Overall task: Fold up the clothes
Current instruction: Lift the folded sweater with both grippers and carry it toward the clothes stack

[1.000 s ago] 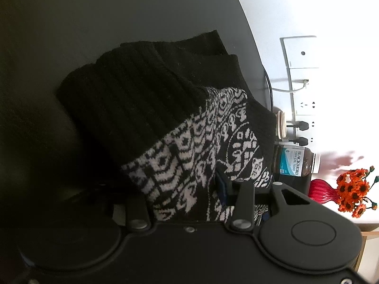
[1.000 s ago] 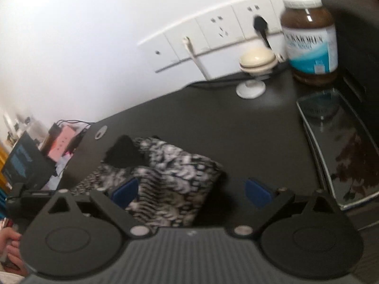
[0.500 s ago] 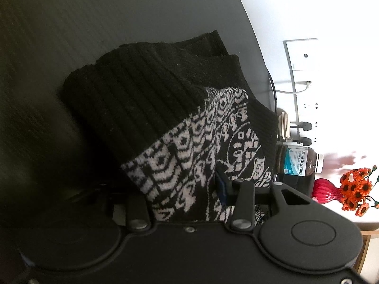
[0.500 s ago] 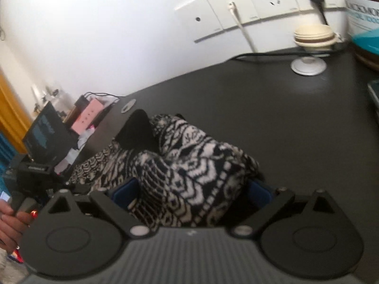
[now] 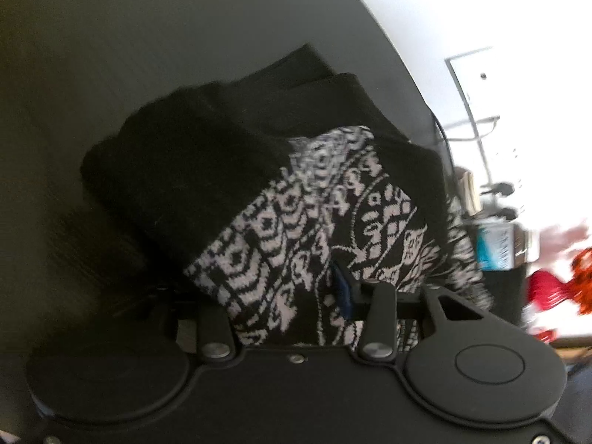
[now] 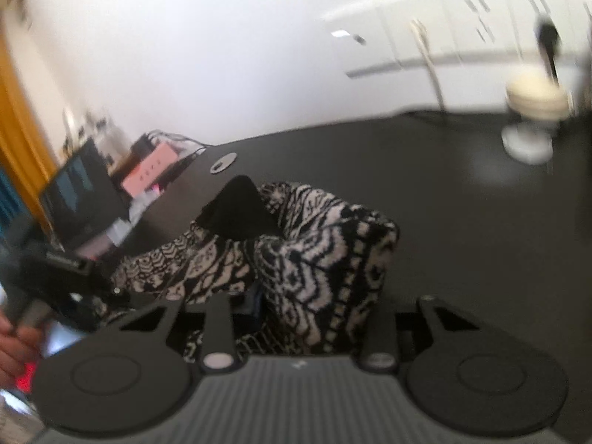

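Left wrist view: my left hand-held gripper [image 5: 296, 292] is closing on the patterned edge of the knit sweater [image 5: 281, 199], pinning that end so the fold holds on the dark desk [image 5: 148, 37].

Right wrist view: my right hand-held gripper [image 6: 314, 307] is closing around the sweater's bunched opposite end [image 6: 325, 259], to carry it over.

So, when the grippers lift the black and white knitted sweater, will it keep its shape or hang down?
The sweater will probably sag: it already bunches in soft folds on the table. The thick knit likely resists slipping. Both the left gripper and right gripper are closing on it.
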A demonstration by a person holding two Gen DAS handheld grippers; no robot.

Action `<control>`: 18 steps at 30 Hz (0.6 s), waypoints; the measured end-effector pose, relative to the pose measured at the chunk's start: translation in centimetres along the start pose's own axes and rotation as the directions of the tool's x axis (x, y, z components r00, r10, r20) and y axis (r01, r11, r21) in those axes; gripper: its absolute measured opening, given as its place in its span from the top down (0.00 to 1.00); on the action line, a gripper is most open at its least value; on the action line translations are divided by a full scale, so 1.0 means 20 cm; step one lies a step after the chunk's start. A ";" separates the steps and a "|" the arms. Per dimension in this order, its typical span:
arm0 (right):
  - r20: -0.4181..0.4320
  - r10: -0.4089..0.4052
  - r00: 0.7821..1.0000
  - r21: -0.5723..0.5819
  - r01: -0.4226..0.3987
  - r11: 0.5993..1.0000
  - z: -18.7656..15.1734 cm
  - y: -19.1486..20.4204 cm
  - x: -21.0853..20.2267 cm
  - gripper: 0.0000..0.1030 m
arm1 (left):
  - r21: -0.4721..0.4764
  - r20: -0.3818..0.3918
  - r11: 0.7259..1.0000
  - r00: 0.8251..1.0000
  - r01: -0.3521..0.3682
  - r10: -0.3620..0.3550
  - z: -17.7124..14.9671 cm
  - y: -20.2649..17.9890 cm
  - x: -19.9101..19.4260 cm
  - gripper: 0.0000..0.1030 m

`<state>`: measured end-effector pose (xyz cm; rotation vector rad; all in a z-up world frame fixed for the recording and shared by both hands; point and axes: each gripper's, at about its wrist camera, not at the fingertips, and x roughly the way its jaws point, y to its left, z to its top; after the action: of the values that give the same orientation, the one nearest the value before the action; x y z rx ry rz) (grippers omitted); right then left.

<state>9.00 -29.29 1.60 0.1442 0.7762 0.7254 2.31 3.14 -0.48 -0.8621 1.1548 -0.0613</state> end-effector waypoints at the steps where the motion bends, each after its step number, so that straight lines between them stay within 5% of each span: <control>1: 0.010 -0.011 1.000 -0.034 0.011 0.999 0.01 0.04 -0.02 0.70 | 0.024 0.010 1.000 1.000 -0.015 0.015 -0.01 -0.03 -0.02 0.70; 5: 0.047 -0.035 0.998 -0.151 0.041 0.988 0.05 0.21 -0.10 0.73 | 0.114 0.064 0.993 0.997 -0.039 0.032 -0.10 -0.12 -0.15 0.74; 10: 0.097 -0.033 0.995 -0.241 0.056 0.969 0.11 0.40 -0.24 0.74 | 0.184 0.167 0.983 0.985 0.010 -0.041 -0.22 -0.11 -0.40 0.75; 18: 0.146 0.069 0.987 -0.417 -0.002 0.909 0.17 0.93 -0.36 0.74 | 0.168 0.367 0.984 0.924 0.053 -0.113 -0.46 0.20 -0.96 0.75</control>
<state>-2.27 -19.36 15.26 -0.1709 0.4538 0.8880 -15.15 9.50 10.58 -0.7442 0.7428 -0.0527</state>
